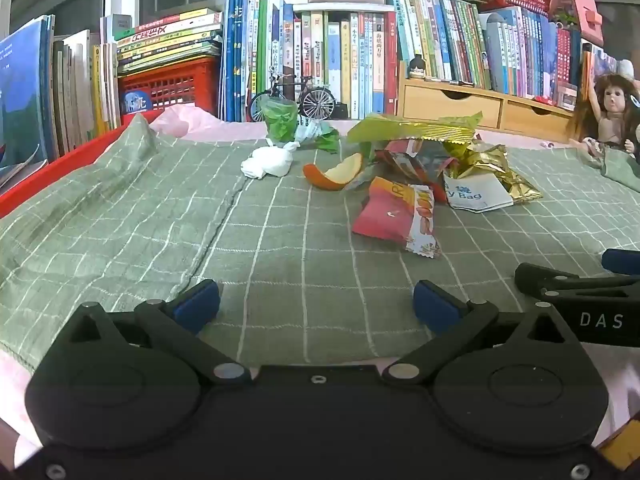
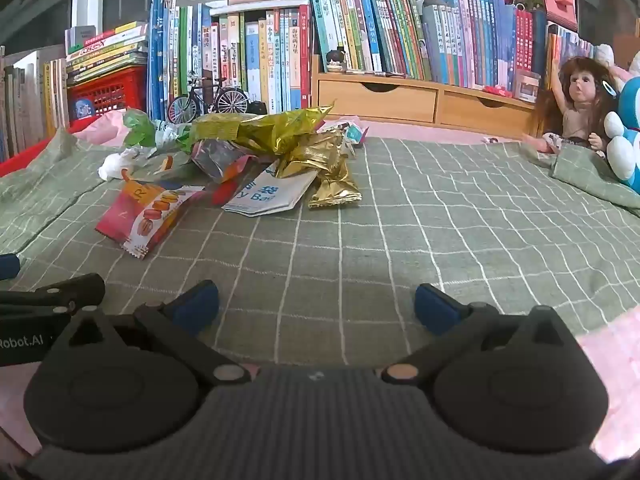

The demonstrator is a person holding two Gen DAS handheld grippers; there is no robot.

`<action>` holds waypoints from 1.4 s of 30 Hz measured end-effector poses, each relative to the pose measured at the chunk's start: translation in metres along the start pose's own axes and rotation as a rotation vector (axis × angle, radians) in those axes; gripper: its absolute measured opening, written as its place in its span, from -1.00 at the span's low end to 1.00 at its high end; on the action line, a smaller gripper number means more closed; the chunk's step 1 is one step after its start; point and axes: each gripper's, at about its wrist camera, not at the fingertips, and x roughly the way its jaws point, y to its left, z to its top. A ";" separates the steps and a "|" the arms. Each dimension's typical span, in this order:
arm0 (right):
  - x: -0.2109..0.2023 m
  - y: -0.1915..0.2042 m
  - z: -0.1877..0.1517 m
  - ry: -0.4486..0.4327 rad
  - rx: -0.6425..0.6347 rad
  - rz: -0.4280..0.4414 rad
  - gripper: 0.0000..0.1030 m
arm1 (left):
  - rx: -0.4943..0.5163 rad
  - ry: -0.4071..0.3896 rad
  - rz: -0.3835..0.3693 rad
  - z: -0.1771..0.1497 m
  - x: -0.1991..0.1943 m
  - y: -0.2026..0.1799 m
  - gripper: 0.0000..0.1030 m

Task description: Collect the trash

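A pile of trash lies on the green checked cloth [image 1: 160, 220]. It holds a red snack wrapper [image 1: 394, 216], an orange peel [image 1: 334, 174], a crumpled white tissue [image 1: 268, 162], gold foil wrappers [image 1: 496, 168], a white-and-blue bag [image 1: 476, 194] and a green plastic bag [image 1: 282, 120]. My left gripper [image 1: 316, 306] stands open near the cloth's front edge, well short of the pile. In the right wrist view the red wrapper [image 2: 140, 216], white-and-blue bag [image 2: 268, 196] and gold foil [image 2: 332, 188] lie ahead to the left. My right gripper [image 2: 316, 306] is open and empty.
Rows of books [image 1: 340, 60], a red crate [image 1: 168, 86], a model bicycle [image 1: 296, 98] and wooden drawers [image 1: 452, 106] line the back. A red tray edge [image 1: 48, 176] runs along the left. A doll [image 2: 576, 108] and a blue plush toy [image 2: 624, 140] sit at the right.
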 end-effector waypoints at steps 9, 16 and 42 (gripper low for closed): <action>0.002 0.000 0.003 0.002 0.012 0.005 1.00 | 0.005 -0.029 -0.016 -0.005 -0.001 0.002 1.00; 0.004 0.001 0.005 0.025 0.003 0.002 1.00 | 0.009 -0.022 -0.016 -0.002 0.000 0.001 1.00; 0.004 0.001 0.007 0.038 -0.003 0.003 1.00 | 0.017 -0.018 -0.024 -0.001 0.001 0.000 1.00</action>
